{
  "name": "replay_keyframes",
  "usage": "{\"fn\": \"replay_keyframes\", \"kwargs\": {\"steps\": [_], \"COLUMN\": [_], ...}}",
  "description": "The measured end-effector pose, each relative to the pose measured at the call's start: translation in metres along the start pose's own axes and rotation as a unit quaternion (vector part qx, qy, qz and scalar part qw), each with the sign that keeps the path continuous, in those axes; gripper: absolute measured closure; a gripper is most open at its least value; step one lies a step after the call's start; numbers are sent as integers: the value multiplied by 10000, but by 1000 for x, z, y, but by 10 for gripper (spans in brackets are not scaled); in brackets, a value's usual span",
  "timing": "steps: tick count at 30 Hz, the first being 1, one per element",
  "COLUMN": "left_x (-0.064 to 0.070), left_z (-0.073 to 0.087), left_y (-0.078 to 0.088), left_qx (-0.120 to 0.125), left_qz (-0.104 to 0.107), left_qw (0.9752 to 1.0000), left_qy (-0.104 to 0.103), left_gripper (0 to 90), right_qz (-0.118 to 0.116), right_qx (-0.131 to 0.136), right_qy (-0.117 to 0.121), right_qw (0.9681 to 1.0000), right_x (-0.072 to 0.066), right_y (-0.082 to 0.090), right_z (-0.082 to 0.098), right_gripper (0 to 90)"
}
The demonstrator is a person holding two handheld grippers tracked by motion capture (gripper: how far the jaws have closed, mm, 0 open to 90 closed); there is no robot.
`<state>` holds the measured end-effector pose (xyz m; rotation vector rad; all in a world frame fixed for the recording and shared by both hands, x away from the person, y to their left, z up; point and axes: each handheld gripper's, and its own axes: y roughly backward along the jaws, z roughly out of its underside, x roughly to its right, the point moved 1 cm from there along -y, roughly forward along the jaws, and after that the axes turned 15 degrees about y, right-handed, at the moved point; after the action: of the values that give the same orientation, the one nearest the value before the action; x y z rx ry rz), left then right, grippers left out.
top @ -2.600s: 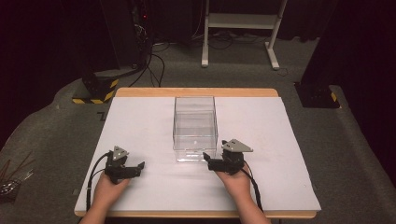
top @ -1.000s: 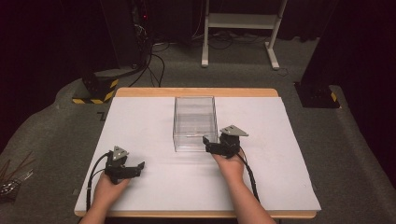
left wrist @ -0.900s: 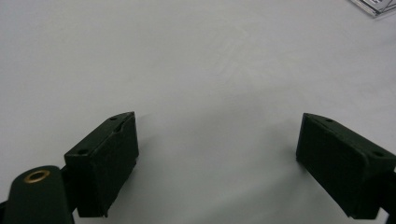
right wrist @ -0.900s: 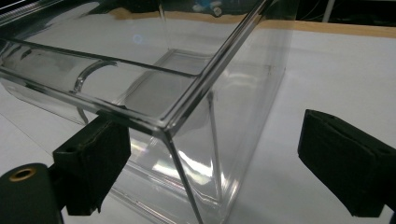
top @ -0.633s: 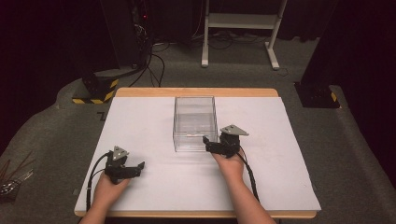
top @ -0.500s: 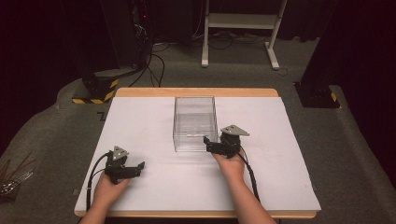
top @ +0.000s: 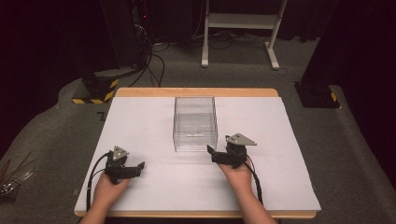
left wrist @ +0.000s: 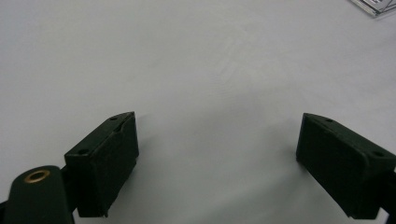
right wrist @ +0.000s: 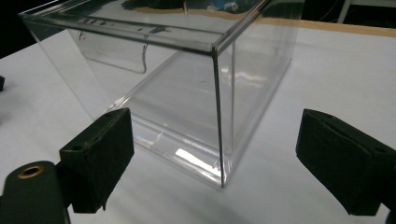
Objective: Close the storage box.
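A clear plastic box with an open top stands in the middle of the white table, and nothing shows inside it. My right gripper lies just off the box's near right corner, jaws pointing left and open. In the right gripper view that corner of the box stands close ahead, in line with the gap of the right gripper. My left gripper rests near the front left of the table, open over bare white surface. The left gripper holds nothing, and a corner of the box shows far off.
The table has a wooden edge at the back. Beyond it on the grey floor stand a white frame and dark equipment with cables. A black-and-yellow block sits off the table's back left corner.
My right gripper went forward to the box's near right corner, then drew back slightly toward the person. The left gripper and the box stayed where they were.
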<state>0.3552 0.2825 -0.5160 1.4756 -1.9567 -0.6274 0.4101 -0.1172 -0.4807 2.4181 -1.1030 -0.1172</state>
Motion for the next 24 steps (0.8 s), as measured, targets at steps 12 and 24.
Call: {"fn": "replay_keyframes", "kwargs": {"steps": [12, 24], "left_x": [0, 0], "left_z": [0, 0], "left_y": [0, 0], "left_qx": [16, 14], "left_qz": [-2, 0], "left_qw": [10000, 10000], "left_qy": [16, 15], "left_gripper": [130, 130], "right_qz": [175, 427], "right_qx": [-178, -934], "right_qy": [105, -113], "right_qw": [9996, 9947], "right_x": [15, 40], "right_y": [55, 71], "right_z": [34, 71], "right_gripper": [110, 114]}}
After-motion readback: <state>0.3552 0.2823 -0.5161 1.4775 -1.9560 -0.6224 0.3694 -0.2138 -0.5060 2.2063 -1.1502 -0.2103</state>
